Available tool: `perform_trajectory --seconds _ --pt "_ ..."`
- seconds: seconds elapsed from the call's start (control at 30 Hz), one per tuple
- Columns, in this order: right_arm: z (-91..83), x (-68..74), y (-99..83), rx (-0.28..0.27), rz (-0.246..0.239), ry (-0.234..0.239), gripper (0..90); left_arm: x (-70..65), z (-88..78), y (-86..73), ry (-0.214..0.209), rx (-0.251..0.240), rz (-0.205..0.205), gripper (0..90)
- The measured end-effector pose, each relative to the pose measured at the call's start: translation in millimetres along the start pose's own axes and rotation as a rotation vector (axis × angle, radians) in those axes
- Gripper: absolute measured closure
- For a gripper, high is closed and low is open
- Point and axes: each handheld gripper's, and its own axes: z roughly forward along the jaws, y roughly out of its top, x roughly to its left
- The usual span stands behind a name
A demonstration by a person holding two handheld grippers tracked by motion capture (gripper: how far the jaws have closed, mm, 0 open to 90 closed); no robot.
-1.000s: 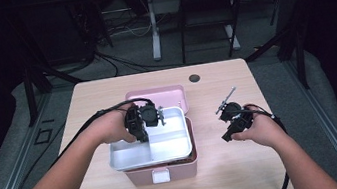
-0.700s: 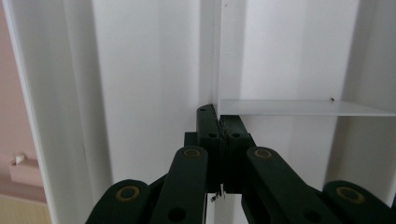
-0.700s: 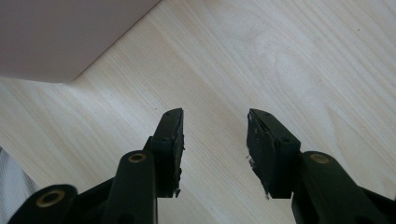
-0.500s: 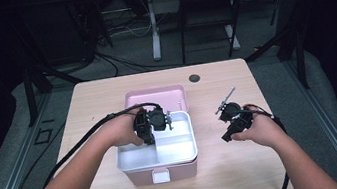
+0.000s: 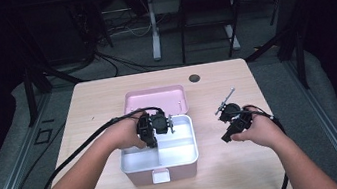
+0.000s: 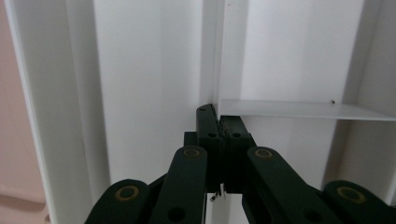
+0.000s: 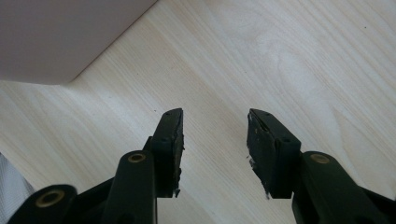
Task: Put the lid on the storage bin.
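A white divided tray [image 5: 184,147] sits in a pink box [image 5: 183,171] at the middle of the table. The box's pink lid [image 5: 155,101] lies flat just behind it. My left gripper [image 5: 161,128] reaches down into the tray's far part. In the left gripper view its jaws [image 6: 219,126] are pressed together on a thin upright wall of the tray [image 6: 140,70], where a cross divider [image 6: 303,109] meets it. My right gripper [image 5: 227,131] hovers to the right of the box, open over bare wood, with nothing between its fingers [image 7: 215,130]; a pink corner [image 7: 60,37] lies ahead of it.
A small dark round spot [image 5: 194,78] marks the table's far edge. The wooden tabletop [image 5: 92,106] stretches to the left of the box. Black frame legs and cables stand on the floor behind the table. Cables trail from both grippers toward the near edge.
The left gripper has carried the white tray to the right and down, from a skewed position at the box's left to square in the pink box. The right gripper has stayed put.
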Motion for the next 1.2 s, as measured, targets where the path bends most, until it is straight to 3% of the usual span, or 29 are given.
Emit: perform_trajectory --seconds 0.27,0.47,0.57,0.77,1.2 --pt "4.0 2.3 2.8 -0.022 -0.002 0.004 55.0 -0.2 2.8 1.2 -0.001 0.007 -0.015 87.9" --pt "4.1 3.0 4.8 -0.037 0.004 0.004 54.7 -1.7 3.1 3.3 0.012 0.022 -0.003 87.4" --pt "4.6 3.4 7.0 -0.046 0.008 0.004 54.7 -1.2 3.3 4.0 0.006 0.027 -0.038 86.4" --pt "5.7 5.8 15.1 -0.058 0.01 -0.005 53.0 -2.1 3.1 4.0 0.014 0.031 -0.029 86.0" --pt "4.9 3.8 45.7 -0.121 0.111 -0.001 52.5 -3.0 3.1 4.3 0.021 0.033 -0.03 85.8"
